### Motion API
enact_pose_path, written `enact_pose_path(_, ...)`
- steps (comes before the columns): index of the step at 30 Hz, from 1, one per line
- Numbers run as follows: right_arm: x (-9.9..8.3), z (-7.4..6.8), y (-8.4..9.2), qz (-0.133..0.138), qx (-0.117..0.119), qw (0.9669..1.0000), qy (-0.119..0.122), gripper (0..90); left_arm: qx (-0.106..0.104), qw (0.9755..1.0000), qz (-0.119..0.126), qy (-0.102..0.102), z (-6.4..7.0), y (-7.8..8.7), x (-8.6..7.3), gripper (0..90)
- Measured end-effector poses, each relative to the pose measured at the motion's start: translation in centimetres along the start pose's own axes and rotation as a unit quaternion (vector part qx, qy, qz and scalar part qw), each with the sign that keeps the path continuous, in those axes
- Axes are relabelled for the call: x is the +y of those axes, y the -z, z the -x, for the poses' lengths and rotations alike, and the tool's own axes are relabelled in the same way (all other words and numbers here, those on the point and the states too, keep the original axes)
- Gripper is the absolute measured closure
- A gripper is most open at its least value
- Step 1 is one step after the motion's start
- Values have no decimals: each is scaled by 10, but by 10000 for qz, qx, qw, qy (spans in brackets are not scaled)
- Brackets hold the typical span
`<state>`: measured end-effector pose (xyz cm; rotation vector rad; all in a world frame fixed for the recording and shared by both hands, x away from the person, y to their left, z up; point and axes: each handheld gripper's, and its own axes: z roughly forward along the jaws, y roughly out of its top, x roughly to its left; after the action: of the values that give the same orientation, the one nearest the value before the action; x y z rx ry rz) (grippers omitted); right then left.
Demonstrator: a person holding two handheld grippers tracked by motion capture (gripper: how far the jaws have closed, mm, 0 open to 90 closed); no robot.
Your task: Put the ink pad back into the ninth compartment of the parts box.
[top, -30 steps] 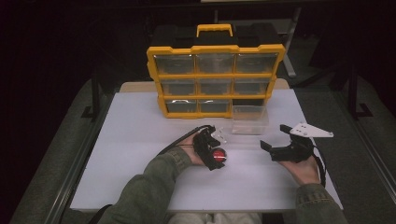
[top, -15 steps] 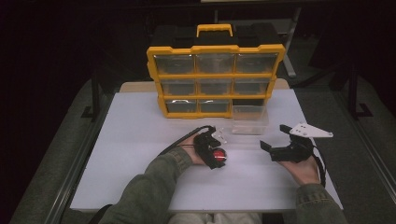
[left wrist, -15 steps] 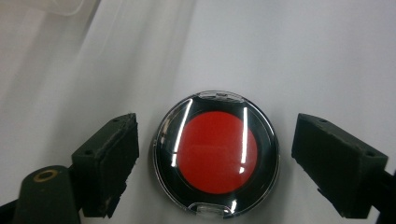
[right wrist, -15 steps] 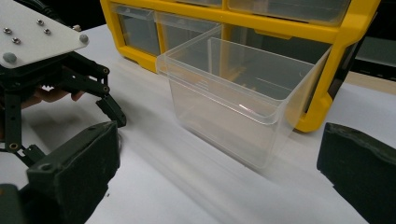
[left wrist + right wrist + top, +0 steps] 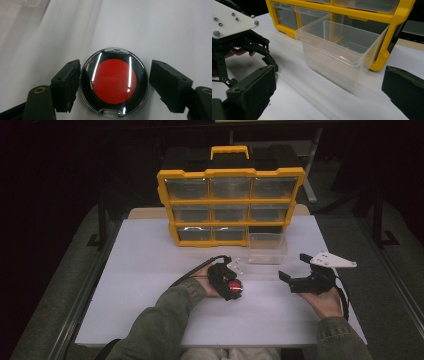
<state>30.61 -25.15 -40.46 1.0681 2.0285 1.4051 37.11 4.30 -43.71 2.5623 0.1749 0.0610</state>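
Observation:
A round black compact with a red centre (image 5: 114, 82) lies flat on the white table, also seen as a red spot (image 5: 234, 287) in the high view. My left gripper (image 5: 115, 63) (image 5: 231, 285) points down over it, and its jaws have just been closing around it. The left pad (image 5: 68, 82) touches the rim, while a thin strip of table shows between the rim and the right pad (image 5: 167, 85). My right gripper (image 5: 294, 267) (image 5: 329, 75) stands open and empty, aimed at a clear plastic bin (image 5: 337, 55) (image 5: 267, 248).
A yellow organizer (image 5: 230, 222) (image 5: 387, 17) with clear drawers stands upright at the back of the white table (image 5: 150, 265). One bottom-right slot is vacant, with the clear bin in front of it. Dark floor surrounds the table.
Both hands stay where they were. The left gripper's jaws have drawn in closer around the red compact.

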Motion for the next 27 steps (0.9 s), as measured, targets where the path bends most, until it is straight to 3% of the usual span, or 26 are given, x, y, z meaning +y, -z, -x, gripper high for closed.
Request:
enact_pose_path(14, 0, 0, -1, -26, 21, 10000, 11, 0, -17, 9999, -51, -145, 2, 2, 1, 298)
enact_pose_path(27, 0, 0, -1, -25, 30, 10000, 15, 0, -157, 9998, -88, -66, 1, 14, 1, 298)
